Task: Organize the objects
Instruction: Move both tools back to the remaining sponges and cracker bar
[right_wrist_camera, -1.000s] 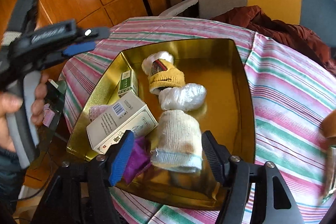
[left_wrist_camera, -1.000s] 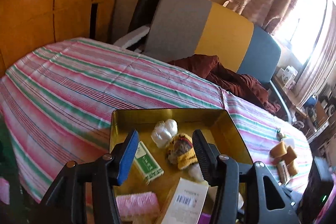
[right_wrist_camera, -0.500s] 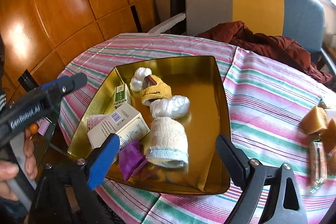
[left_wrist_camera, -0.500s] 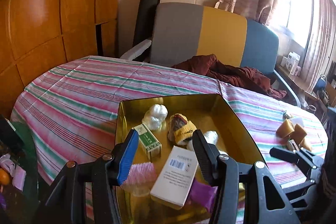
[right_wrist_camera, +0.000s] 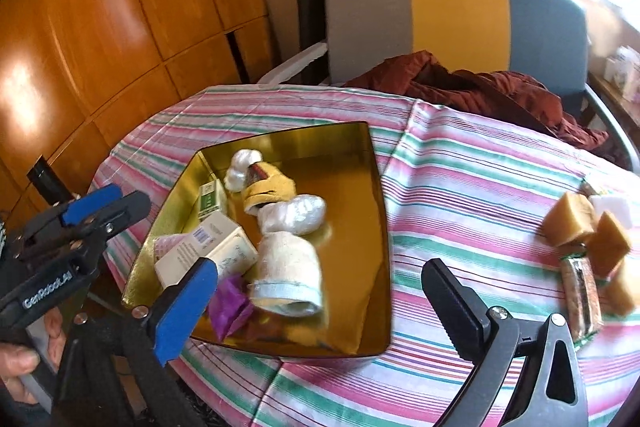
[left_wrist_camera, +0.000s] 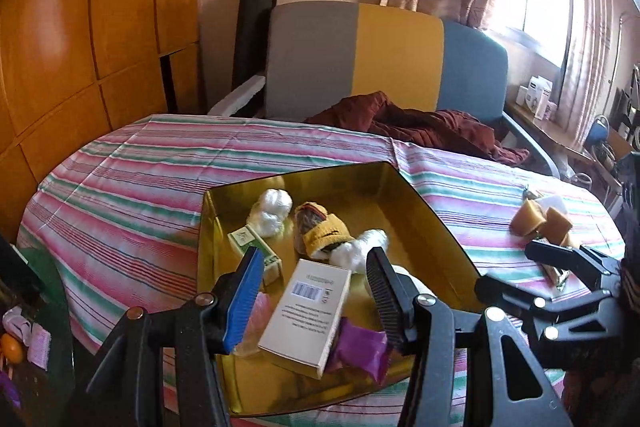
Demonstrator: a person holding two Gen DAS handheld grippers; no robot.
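A gold tray (right_wrist_camera: 356, 227) sits on the striped tablecloth (right_wrist_camera: 480, 187). In it lie a cream sock (right_wrist_camera: 288, 267), a white box (right_wrist_camera: 204, 251), a yellow knit piece (right_wrist_camera: 268, 187), a small green box (right_wrist_camera: 210, 199), white wrapped bundles (right_wrist_camera: 296, 215) and a purple packet (right_wrist_camera: 230, 303). My right gripper (right_wrist_camera: 316, 291) hovers over the tray's near edge, its jaws opening wide, with the sock lying free below them. My left gripper (left_wrist_camera: 312, 287) is open and holds nothing, above the tray's near left corner, with the white box (left_wrist_camera: 308, 307) beyond it.
Tan blocks (right_wrist_camera: 572, 223), a white block (right_wrist_camera: 612, 207) and a wrapped bar (right_wrist_camera: 580, 291) lie on the cloth right of the tray. A grey, yellow and blue chair (left_wrist_camera: 360, 59) with a maroon cloth (left_wrist_camera: 420, 123) stands behind the table. Wood panels (left_wrist_camera: 80, 47) line the left.
The right jaws have spread wide from around the cream sock, which stays in the tray, and the gripper has drawn back and up. The left gripper has pulled back from over the tray.
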